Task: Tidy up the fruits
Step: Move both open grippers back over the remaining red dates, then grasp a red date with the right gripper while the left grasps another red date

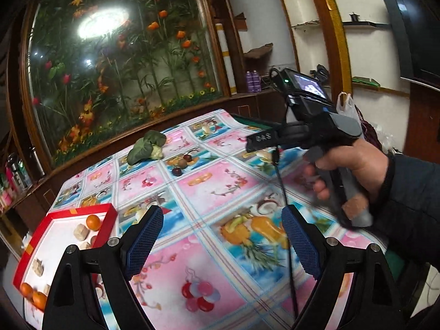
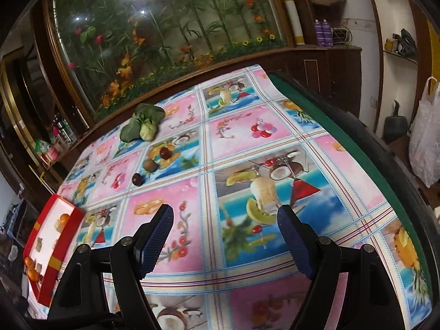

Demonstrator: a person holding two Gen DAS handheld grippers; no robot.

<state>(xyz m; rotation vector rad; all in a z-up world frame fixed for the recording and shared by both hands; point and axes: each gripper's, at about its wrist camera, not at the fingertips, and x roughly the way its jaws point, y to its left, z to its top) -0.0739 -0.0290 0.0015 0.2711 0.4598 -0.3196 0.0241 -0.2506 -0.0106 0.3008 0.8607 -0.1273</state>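
Observation:
A red-rimmed box (image 1: 79, 210) at the table's left edge holds an orange (image 1: 93, 222), two more oranges (image 1: 33, 294) and several beige pieces. Far across the cloth lie a dark plum (image 2: 137, 179), a brown kiwi (image 2: 150, 165) and a red fruit (image 2: 165, 153), close together. My left gripper (image 1: 222, 239) is open and empty above the cloth, just right of the box. My right gripper (image 2: 225, 238) is open and empty over the table's middle, well short of the fruits. Its handle (image 1: 330, 143), in a hand, shows in the left wrist view.
A leafy green vegetable (image 2: 143, 126) lies beyond the fruits near the far edge. A fruit-print cloth (image 2: 247, 143) covers the table, with a green edge (image 2: 338, 126) bare at the right. A glass cabinet of artificial flowers (image 1: 123, 55) stands behind. A white plastic bag (image 2: 426, 137) hangs at right.

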